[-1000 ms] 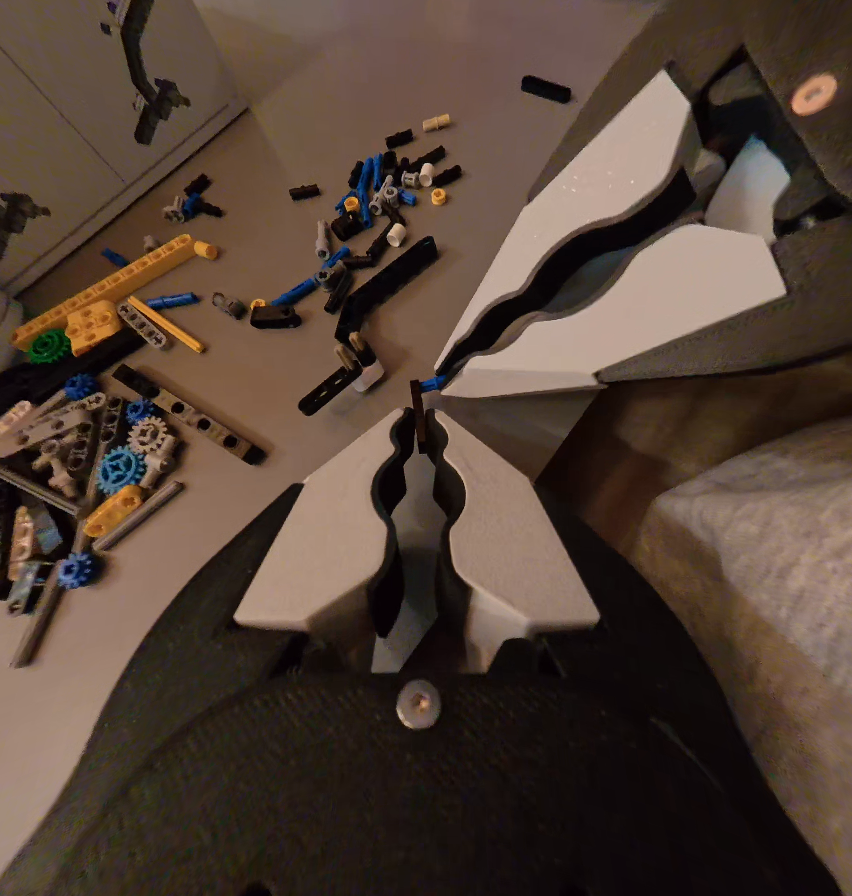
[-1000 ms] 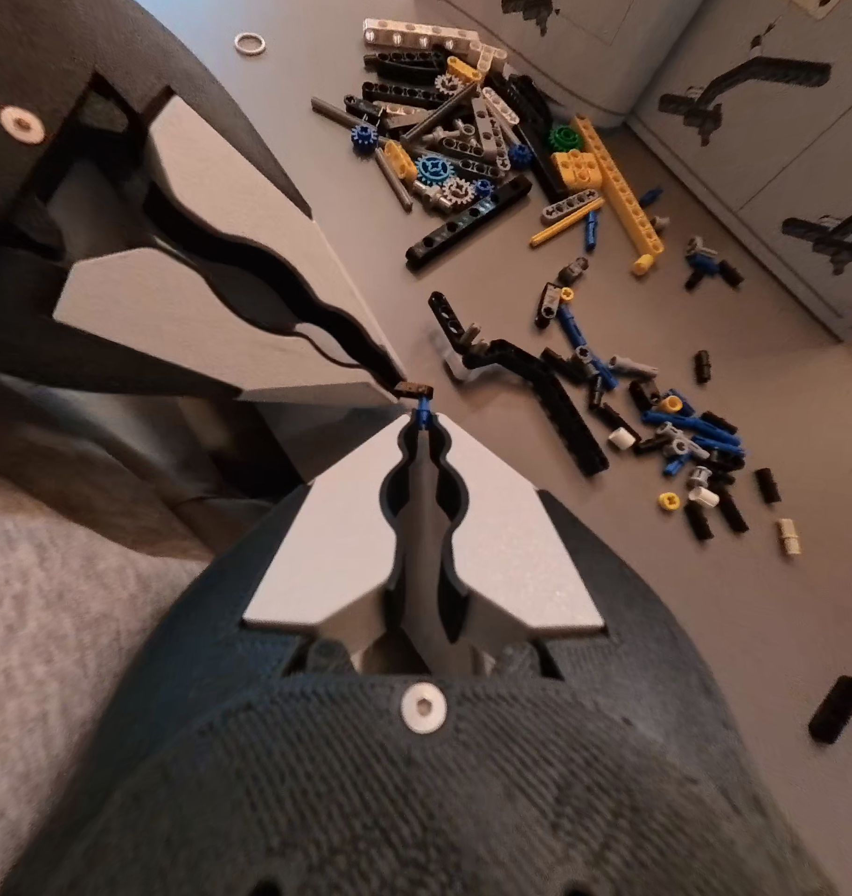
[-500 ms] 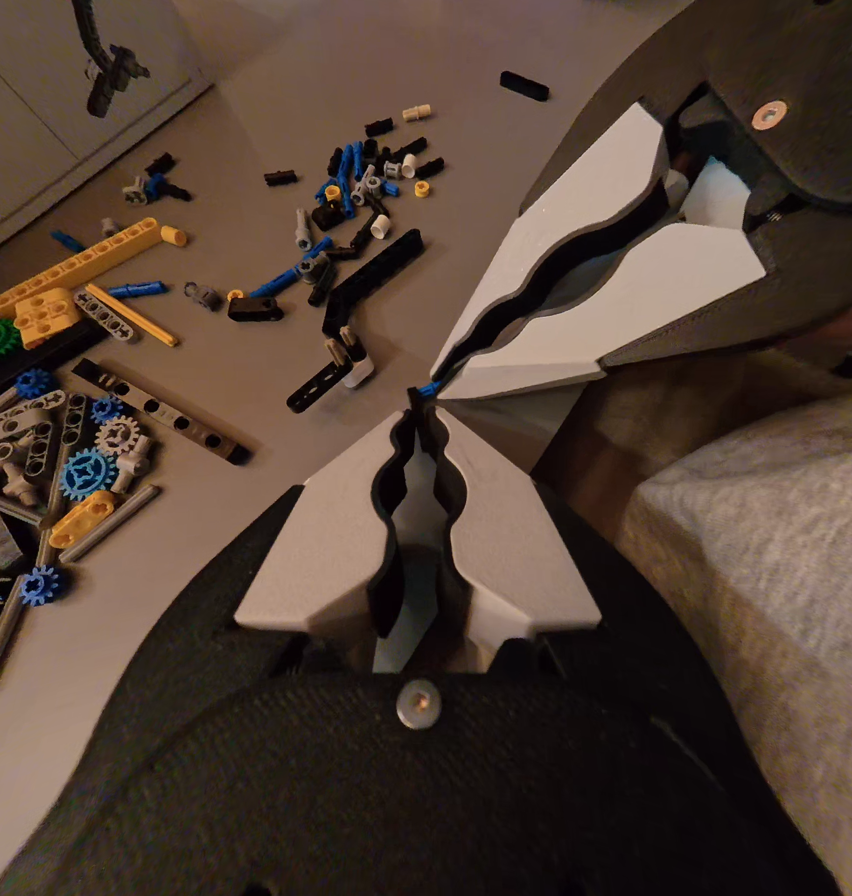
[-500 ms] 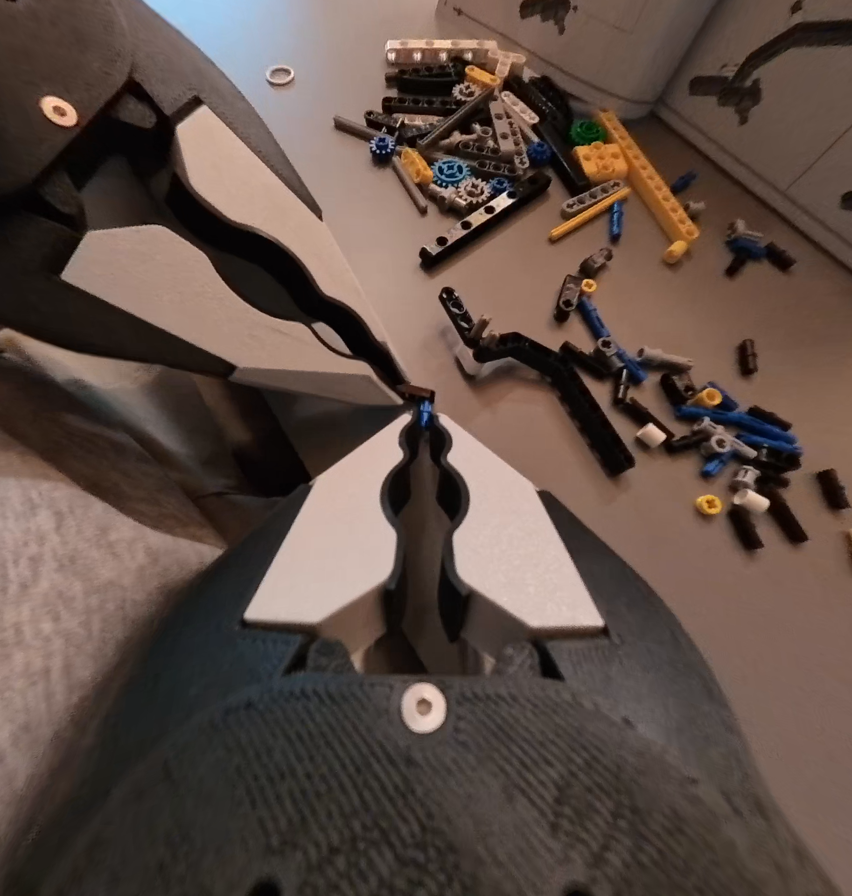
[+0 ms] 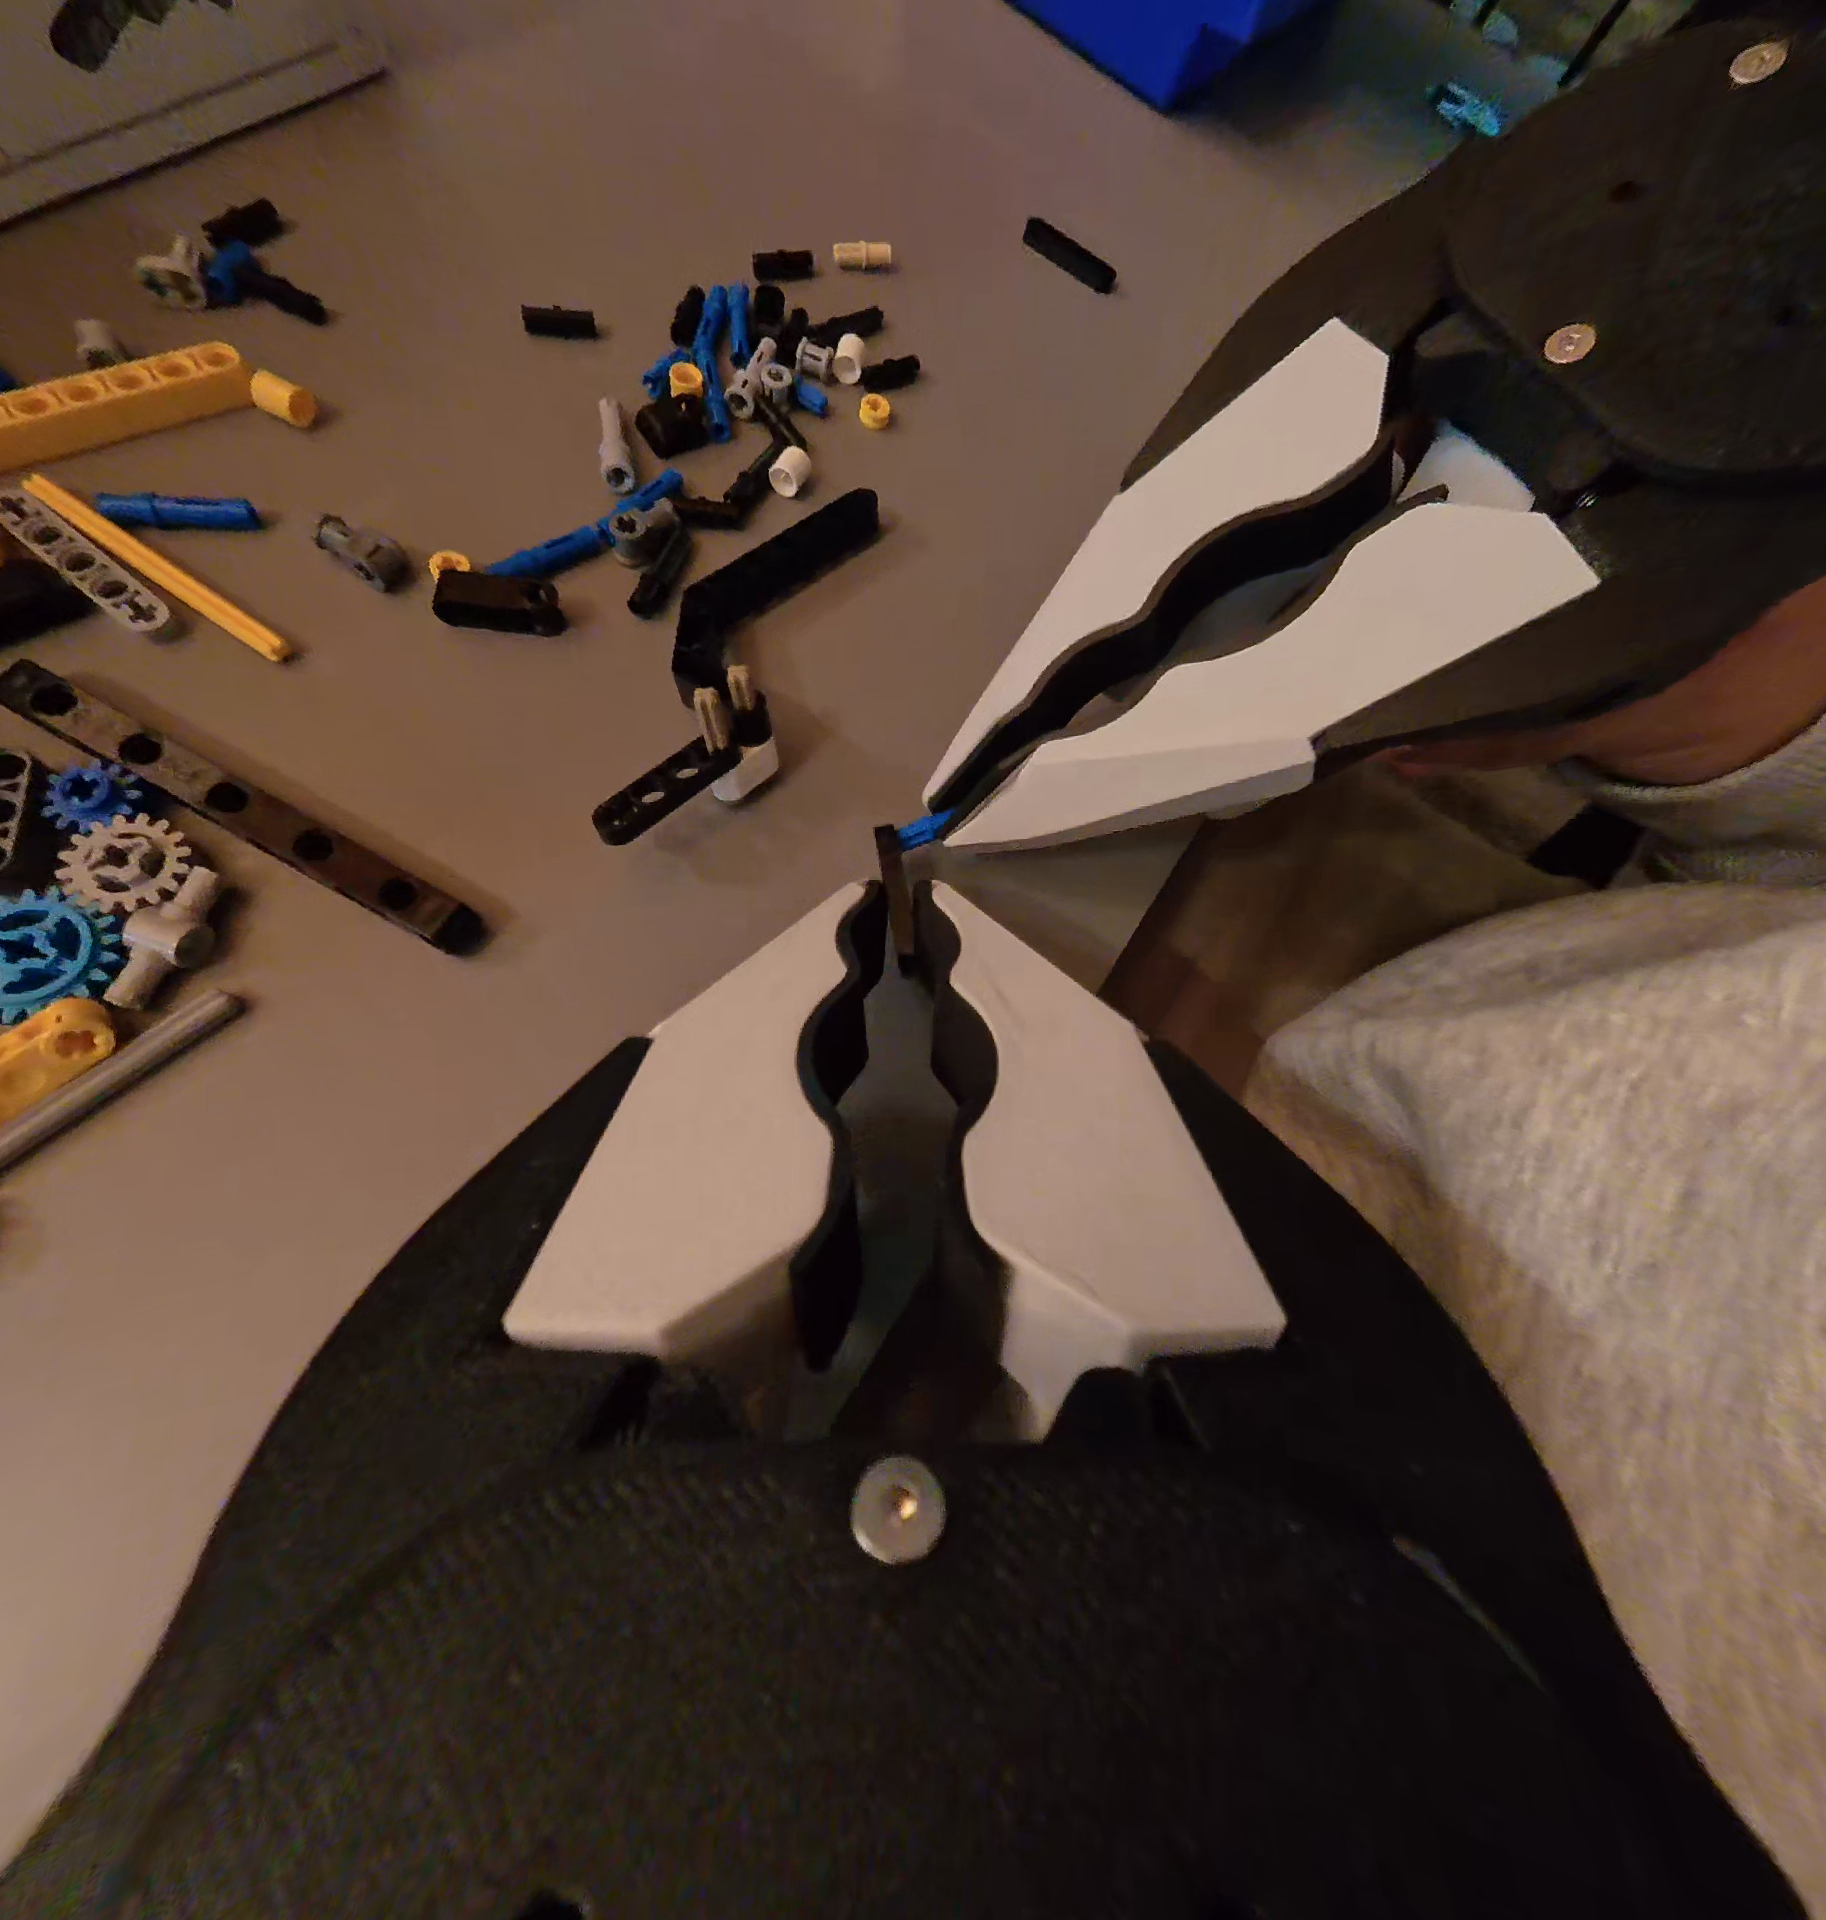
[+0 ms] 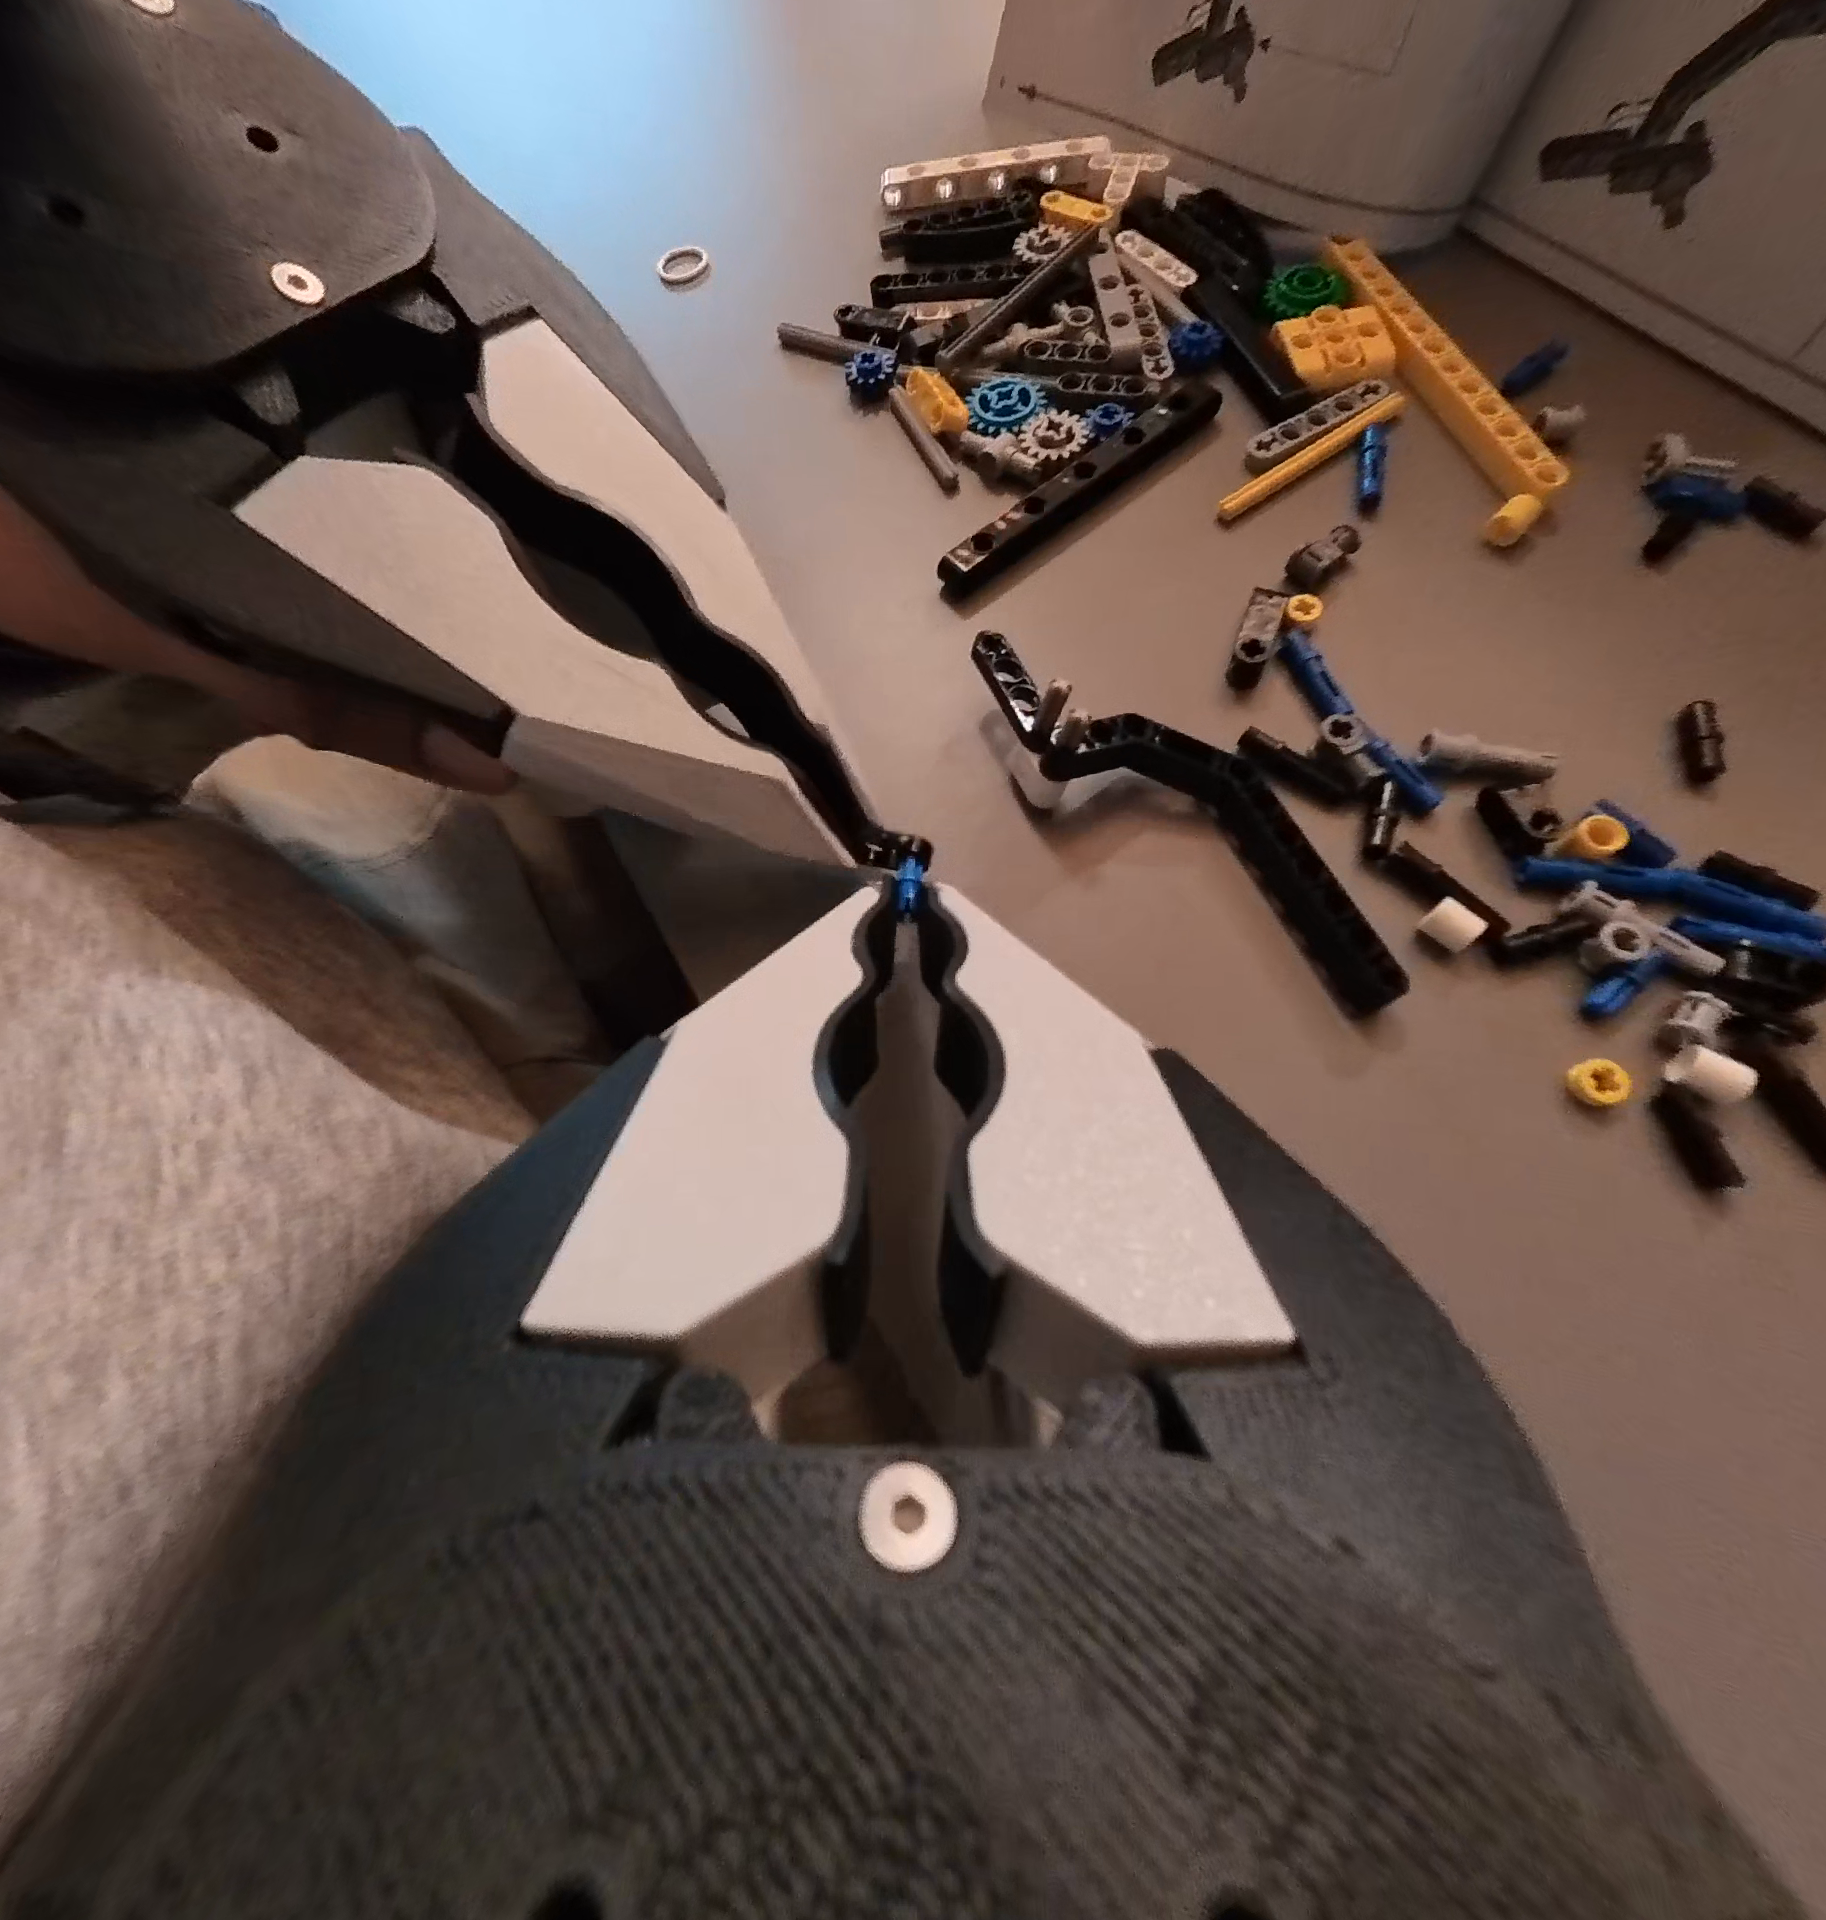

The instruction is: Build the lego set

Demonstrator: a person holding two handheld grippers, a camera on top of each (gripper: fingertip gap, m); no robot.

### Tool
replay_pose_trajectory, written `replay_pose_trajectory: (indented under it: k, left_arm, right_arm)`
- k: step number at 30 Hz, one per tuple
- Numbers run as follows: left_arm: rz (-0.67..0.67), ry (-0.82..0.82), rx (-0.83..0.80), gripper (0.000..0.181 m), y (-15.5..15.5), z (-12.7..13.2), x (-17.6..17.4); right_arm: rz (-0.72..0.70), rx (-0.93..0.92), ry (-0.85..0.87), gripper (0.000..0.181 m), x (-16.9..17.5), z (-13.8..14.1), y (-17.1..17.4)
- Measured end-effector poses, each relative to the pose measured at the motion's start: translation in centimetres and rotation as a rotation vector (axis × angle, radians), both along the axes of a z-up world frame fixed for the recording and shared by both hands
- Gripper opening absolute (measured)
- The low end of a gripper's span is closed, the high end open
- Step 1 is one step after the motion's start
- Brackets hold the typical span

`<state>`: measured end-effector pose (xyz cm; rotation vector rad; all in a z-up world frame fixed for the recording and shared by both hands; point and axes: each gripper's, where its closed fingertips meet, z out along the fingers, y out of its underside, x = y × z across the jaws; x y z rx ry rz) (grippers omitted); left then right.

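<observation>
My left gripper is shut on a small black lego piece, held above the grey table. My right gripper is shut on a blue pin. The two gripper tips meet almost at a right angle, and the blue pin touches the side of the black piece. The right gripper also shows in the left wrist view, and the left gripper in the right wrist view. Whether the pin sits inside a hole I cannot tell.
Loose lego parts lie on the table: a bent black beam with a white piece, a long black beam, yellow beams, gears, several blue and black pins. A grey-clad lap lies to one side. A blue box stands at the back. The grippers are tip to tip, or close to it.
Both grippers have kept their grip and stayed tip to tip. The views have shifted, so the parts on the table sit differently in frame and a blue box now shows at the back.
</observation>
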<state>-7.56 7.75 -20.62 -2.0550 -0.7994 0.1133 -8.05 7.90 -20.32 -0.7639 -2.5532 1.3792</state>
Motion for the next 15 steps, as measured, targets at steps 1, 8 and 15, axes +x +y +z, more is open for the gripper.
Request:
replay_pose_trajectory:
  k: [1, 8, 15]
  left_arm:
    - [-0.001, -0.009, 0.004, 0.003, -0.05, -0.03, 0.09]
    - [0.009, 0.016, -0.052, 0.003, -0.12, -0.5, 0.1]
    - [0.018, -0.018, -0.011, 0.001, -0.2, -0.4, -0.03]
  right_arm:
    - [0.004, 0.001, -0.002, 0.002, 0.07, -0.01, -0.06]
    - [0.021, 0.03, 0.011, 0.003, 0.36, -0.42, -0.38]
    - [0.015, 0.015, 0.006, 0.002, 0.35, -0.44, -0.42]
